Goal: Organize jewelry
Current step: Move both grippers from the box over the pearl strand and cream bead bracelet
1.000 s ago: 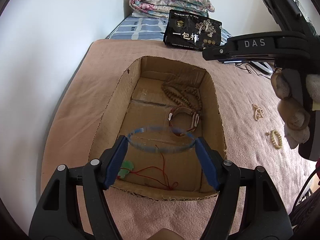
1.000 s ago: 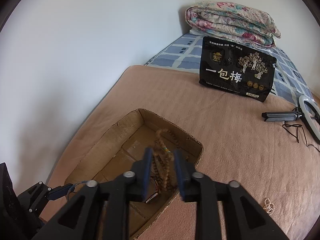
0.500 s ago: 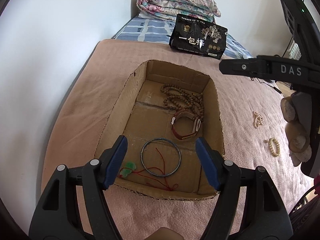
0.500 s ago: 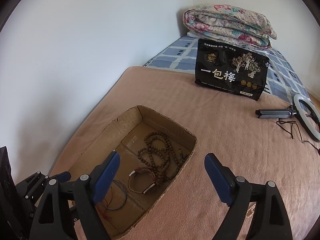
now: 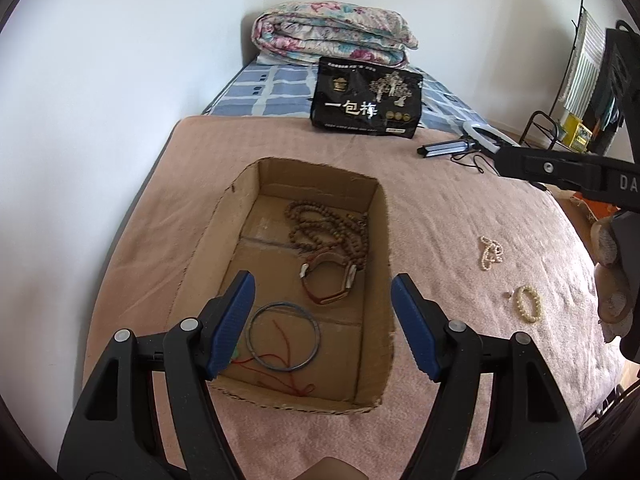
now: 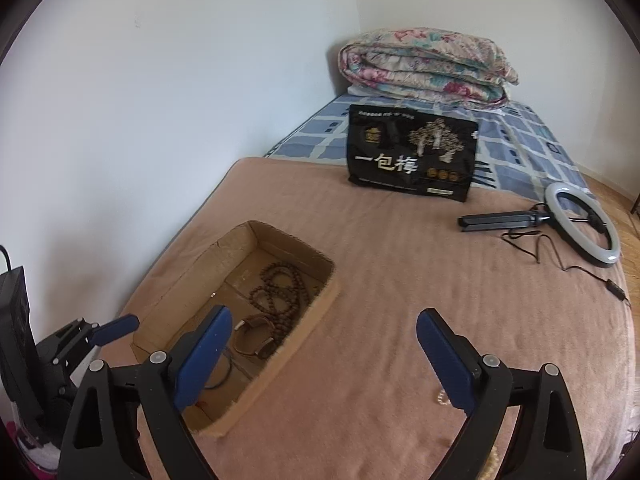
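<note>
Both grippers, left (image 5: pixel 322 322) and right (image 6: pixel 322 360), hover with fingers spread and empty, the right's having just opened, over a cardboard box (image 5: pixel 384 216) on the bed holding a bead necklace (image 5: pixel 328 226), its green pendant mostly hidden.

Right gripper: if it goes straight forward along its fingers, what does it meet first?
Probably the bare pink blanket, just right of the cardboard box. The right gripper is open and empty; nothing else lies in that line, though depth is uncertain.
</note>
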